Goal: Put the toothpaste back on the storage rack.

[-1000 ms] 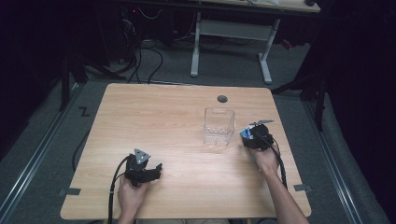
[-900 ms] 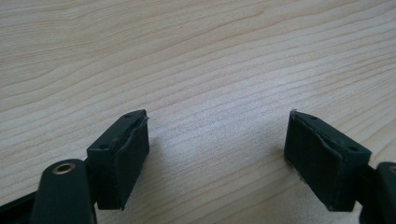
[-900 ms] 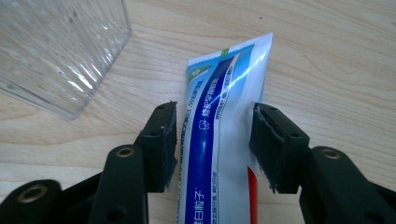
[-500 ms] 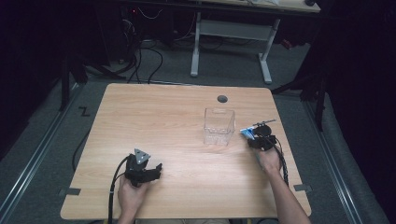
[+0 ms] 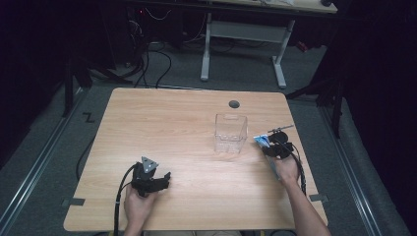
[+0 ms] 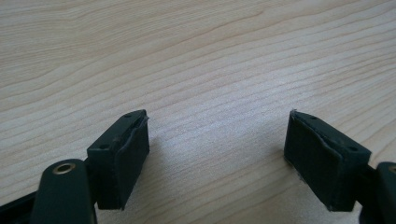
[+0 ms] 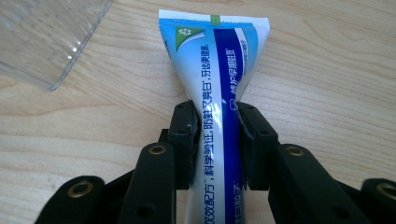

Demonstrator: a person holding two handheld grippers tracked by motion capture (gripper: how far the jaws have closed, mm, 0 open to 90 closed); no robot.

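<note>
Blue-and-white toothpaste tube point(image 7: 219, 93) sits pinched between the pads of the right gripper point(image 7: 218, 140), whose jaws have just been closing on it; the tube lies flat on the wooden table point(image 5: 167, 123) just right of the clear plastic box point(image 5: 230, 132). The left gripper point(image 6: 217, 154) rests near the table's front edge, jaws wide apart over bare wood

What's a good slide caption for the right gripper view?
Right gripper, jaws just closing, pinches a blue-and-white toothpaste tube beside a clear plastic container on the wooden table.
</note>
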